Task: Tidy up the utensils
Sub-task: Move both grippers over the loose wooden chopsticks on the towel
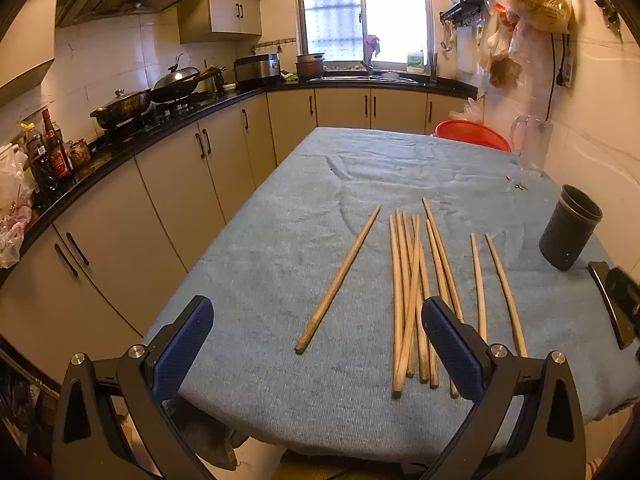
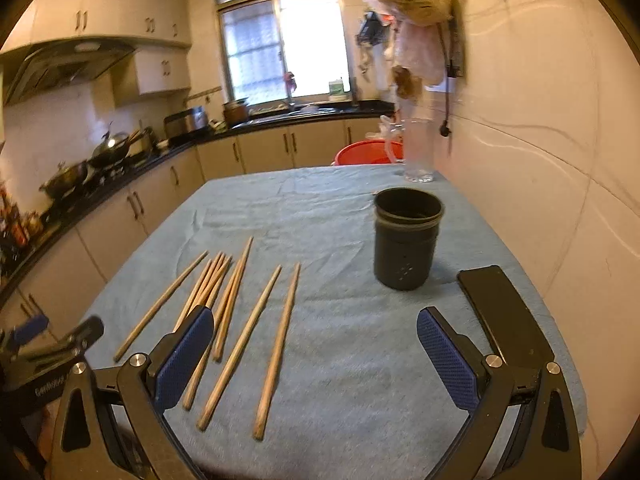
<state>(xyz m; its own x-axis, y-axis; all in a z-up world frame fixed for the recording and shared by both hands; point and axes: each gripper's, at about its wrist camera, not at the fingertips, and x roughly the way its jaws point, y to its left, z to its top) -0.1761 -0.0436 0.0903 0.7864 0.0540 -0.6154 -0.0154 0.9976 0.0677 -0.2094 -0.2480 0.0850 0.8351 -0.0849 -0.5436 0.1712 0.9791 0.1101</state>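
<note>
Left wrist view: left tool [image 1: 316,344] spread wide, holding nothing, above the blue-clothed bench [image 1: 280,240]. Pale wooden chopsticks [image 1: 408,292] lie loose, some overlapping, their near ends hidden behind one finger. Dark holder [image 2: 406,238] stands upright right of them; right tool [image 2: 314,354] gapes empty.

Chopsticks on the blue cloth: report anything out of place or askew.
The chopsticks lie loose on the cloth, several crossing in a heap, one angled apart to the left. None are in the dark holder, which stands upright.
</note>
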